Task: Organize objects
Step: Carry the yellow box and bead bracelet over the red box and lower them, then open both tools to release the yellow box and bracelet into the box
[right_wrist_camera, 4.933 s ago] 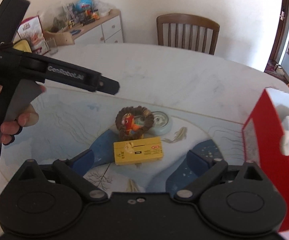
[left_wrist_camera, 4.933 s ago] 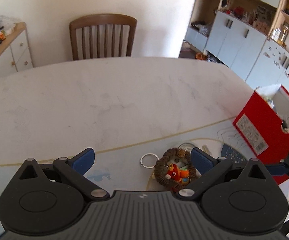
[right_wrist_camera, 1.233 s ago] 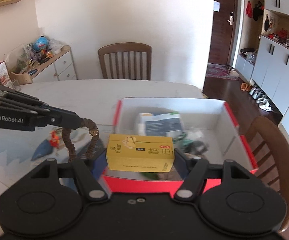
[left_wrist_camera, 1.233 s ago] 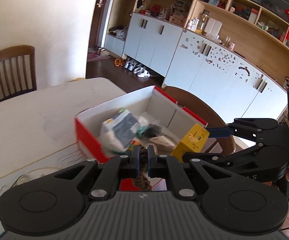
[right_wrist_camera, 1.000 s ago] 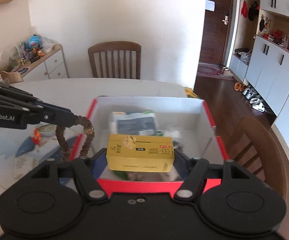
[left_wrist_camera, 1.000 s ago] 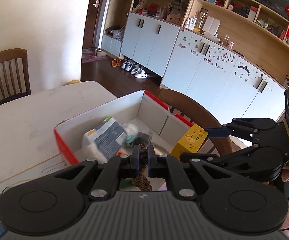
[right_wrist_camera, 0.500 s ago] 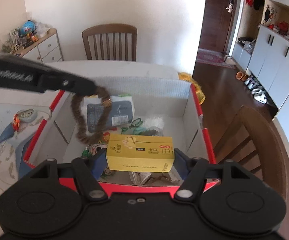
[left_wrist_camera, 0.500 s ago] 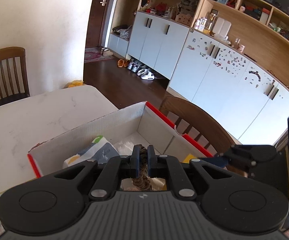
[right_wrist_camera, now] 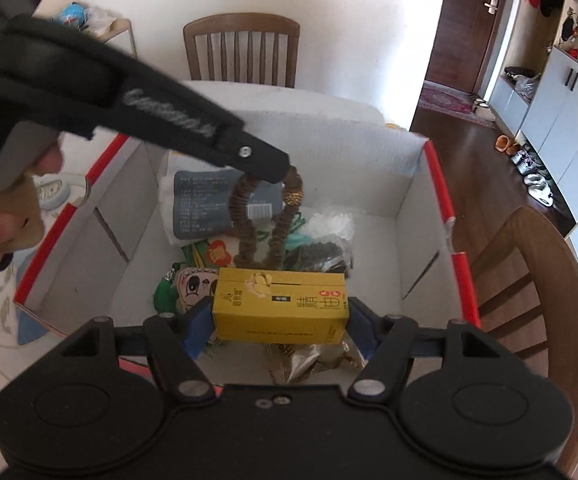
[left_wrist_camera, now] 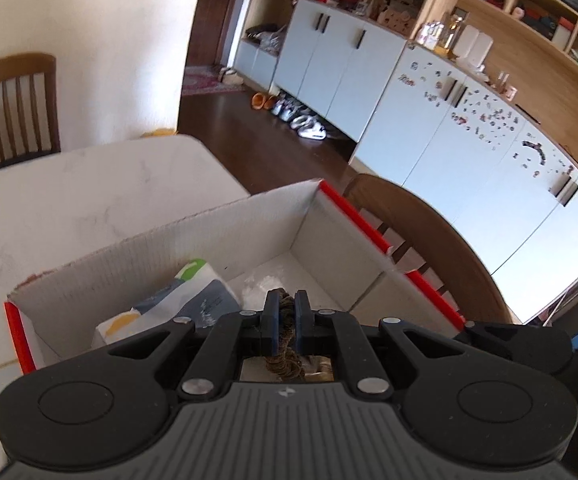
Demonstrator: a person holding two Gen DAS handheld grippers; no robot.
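Red-edged cardboard box [right_wrist_camera: 441, 184] on the counter [left_wrist_camera: 69, 196] is already part-filled. Over it, a stiff, light yellow carton [right_wrist_camera: 280, 305] is pinched end to end by the right gripper [right_wrist_camera: 281, 320]. A limp, probably light brown bead ring [right_wrist_camera: 265, 216] is hung from the left gripper [left_wrist_camera: 285, 320], its jaws pressed together on the strand.

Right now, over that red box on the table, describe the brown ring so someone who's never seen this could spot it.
Find the red-rimmed cardboard box on the pale table. Above its clutter, the left gripper has its jaws shut on a loop of brown beads. Unlike the yellow carton in the right gripper, it dangles freely and carries one gold bead.
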